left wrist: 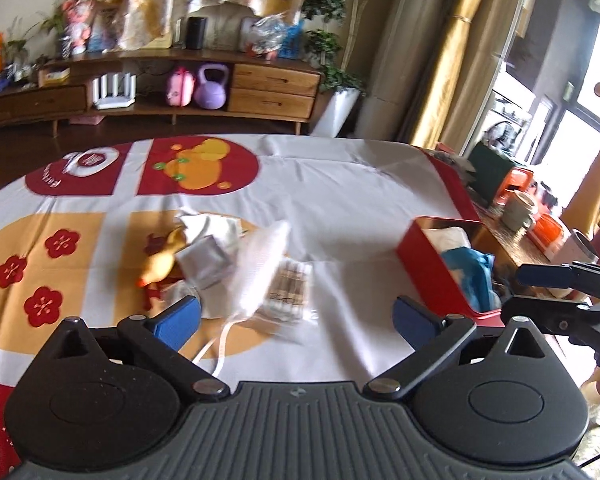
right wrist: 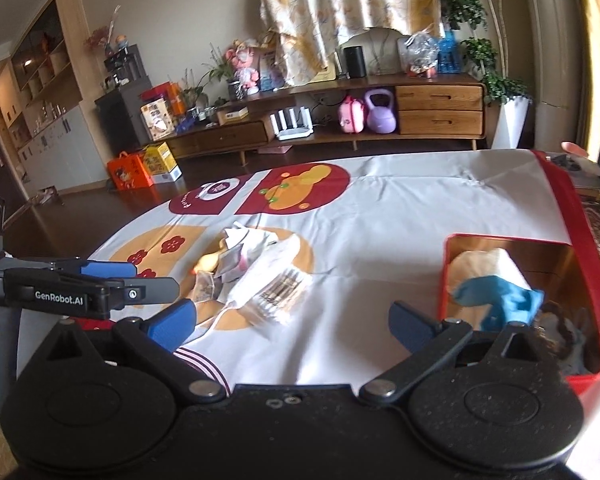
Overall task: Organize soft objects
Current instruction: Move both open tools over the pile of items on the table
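The red box (right wrist: 446,280) sat at the right of the tablecloth (left wrist: 340,184), already holding a white cloth (right wrist: 496,264) and a blue one (right wrist: 500,300). Left of the box lay the pile (left wrist: 236,264): limp white mesh pouch (left wrist: 260,264), crinkly packets, a yellow toy (left wrist: 160,268). All looked light and floppy; pinching a bunched fold seemed best. Both the left gripper (left wrist: 296,320) and right gripper (right wrist: 292,320) stood wide apart, empty.

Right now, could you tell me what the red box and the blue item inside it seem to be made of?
The red box looks like rigid card or tin: straight walls, glossy red outside, shiny golden lining. The blue item seems soft matte fabric, judging by its limp, crumpled folds.
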The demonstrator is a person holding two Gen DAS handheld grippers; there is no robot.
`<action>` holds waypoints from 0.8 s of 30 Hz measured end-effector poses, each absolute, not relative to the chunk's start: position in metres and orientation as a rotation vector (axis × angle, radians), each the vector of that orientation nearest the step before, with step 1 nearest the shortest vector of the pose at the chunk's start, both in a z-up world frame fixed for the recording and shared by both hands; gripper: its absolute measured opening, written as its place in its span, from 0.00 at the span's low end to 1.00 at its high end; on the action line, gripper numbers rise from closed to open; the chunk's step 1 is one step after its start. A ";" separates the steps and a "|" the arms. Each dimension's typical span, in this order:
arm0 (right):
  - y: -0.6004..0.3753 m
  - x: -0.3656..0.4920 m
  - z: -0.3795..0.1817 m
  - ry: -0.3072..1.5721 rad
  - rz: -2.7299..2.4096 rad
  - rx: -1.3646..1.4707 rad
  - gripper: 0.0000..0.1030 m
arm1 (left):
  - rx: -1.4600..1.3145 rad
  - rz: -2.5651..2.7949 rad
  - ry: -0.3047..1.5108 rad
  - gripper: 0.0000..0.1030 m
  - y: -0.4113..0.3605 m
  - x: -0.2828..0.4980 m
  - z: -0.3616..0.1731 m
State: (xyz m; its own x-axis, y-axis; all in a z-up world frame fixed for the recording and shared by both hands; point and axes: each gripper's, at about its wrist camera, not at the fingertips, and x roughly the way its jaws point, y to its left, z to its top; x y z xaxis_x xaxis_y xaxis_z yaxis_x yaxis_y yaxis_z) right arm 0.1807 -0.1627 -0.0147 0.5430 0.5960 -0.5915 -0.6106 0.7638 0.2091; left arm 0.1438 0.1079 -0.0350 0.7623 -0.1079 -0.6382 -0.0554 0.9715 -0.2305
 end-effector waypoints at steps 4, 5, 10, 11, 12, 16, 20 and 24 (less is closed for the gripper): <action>-0.143 0.189 -0.024 0.701 0.720 -0.028 0.99 | -0.260 0.010 0.685 1.00 0.130 0.145 -0.048; -0.138 0.192 -0.026 0.703 0.718 -0.032 0.99 | -0.259 0.018 0.685 1.00 0.136 0.147 -0.051; -0.113 0.207 -0.039 0.731 0.734 -0.061 0.99 | -0.220 0.075 0.704 1.00 0.152 0.156 -0.071; -0.107 0.210 -0.041 0.736 0.739 -0.069 0.98 | -0.216 0.084 0.708 1.00 0.155 0.159 -0.076; -0.101 0.213 -0.044 0.740 0.744 -0.079 0.97 | -0.213 0.091 0.710 1.00 0.157 0.161 -0.080; -0.078 0.224 -0.051 0.746 0.772 -0.108 0.95 | -0.202 0.126 0.697 1.00 0.165 0.167 -0.096; -0.055 0.236 -0.057 0.753 0.794 -0.139 0.91 | -0.201 0.153 0.699 1.00 0.171 0.178 -0.110; -0.032 0.247 -0.064 0.758 0.808 -0.170 0.87 | -0.197 0.173 0.685 1.00 0.173 0.186 -0.122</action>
